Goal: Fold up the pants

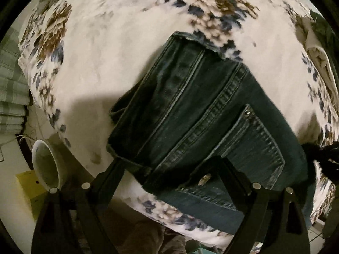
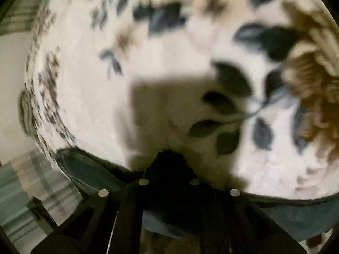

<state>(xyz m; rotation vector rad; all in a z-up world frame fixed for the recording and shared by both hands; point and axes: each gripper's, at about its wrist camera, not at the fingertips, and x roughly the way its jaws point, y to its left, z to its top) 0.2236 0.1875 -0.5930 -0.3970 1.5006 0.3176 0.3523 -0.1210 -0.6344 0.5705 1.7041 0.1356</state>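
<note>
Left wrist view, left to right. A white cup (image 1: 45, 165) stands at the lower left, beside the edge of the floral sheet (image 1: 101, 63), with a yellow box (image 1: 29, 187) below it. A green plaid cloth (image 1: 10, 89) hangs at the far left edge. The jeans (image 1: 201, 114) lie folded on the sheet, right of centre, running from the upper middle down to the lower right; a back pocket (image 1: 254, 146) with rivets faces up. The left gripper (image 1: 169, 167) points straight down over the near end of the jeans. Its jaws stand wide apart, with no fabric pressed between them. One finger sits at the left corner of the jeans, the other over the pocket. A pale garment (image 1: 315, 50) lies at the far right edge.

Right wrist view, left to right. The picture is blurred. A dark blue edge of the jeans (image 2: 89, 169) curves along the bottom, from the lower left across to the lower right. The right gripper (image 2: 169, 158) has its jaws together at bottom centre, at that edge; whether fabric is pinched cannot be told. The gripper's shadow falls on the sheet (image 2: 169, 53) ahead.
</note>
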